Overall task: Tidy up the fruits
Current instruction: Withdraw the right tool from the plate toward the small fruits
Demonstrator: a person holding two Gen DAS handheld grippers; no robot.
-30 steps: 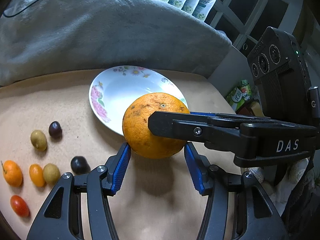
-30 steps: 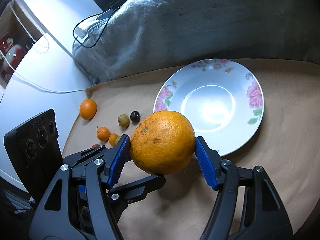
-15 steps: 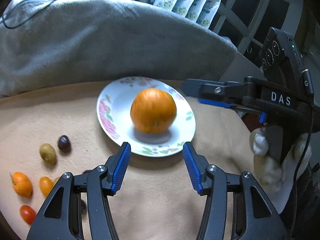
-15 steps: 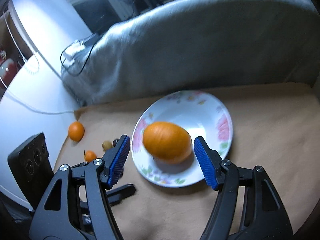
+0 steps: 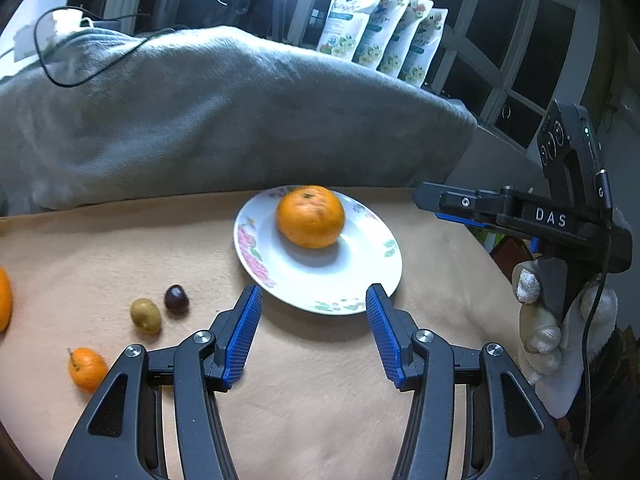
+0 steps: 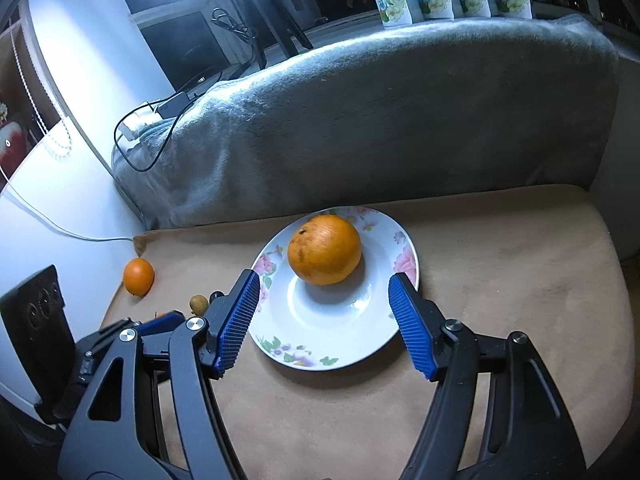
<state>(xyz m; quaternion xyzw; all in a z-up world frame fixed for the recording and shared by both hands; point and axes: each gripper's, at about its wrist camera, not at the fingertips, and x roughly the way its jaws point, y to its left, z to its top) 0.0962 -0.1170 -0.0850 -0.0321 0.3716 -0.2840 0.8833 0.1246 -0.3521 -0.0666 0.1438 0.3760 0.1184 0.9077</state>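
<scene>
The big orange [image 5: 310, 216] sits on the flowered plate [image 5: 360, 280], toward the plate's far side, free of both tools. The left gripper [image 5: 314, 334] hovers with its blue fingers [image 5: 240, 332] spread wide and nothing between them; the plate's near rim lies just beyond the fingertips and the orange is straight ahead, past the gap. Off to the left of the left finger, small fruits lie loose on the tan cushion [image 5: 320, 400]: a dark grape [image 5: 176, 298], a green olive-like fruit [image 5: 145, 315] touching or just beside it, and a small tangerine [image 5: 86, 369] nearer the camera. Another orange fruit [image 5: 3, 300] is cut off at the left edge.

From the right wrist view, the right gripper [image 6: 324, 322] is also open, fingers [image 6: 412, 336] well apart and holding nothing. The plate [image 6: 320, 356] fills the space between and beyond the fingertips, the orange [image 6: 324, 249] resting ahead of the gap on the far half. Left of the left finger a mandarin [image 6: 138, 276] sits near the cushion's edge, with a small green fruit [image 6: 199, 303] just beside that finger. A grey blanket [image 6: 380, 120] rises behind the plate. At the right of the left view, a gloved hand [image 5: 556, 320] grips the other tool's handle.
</scene>
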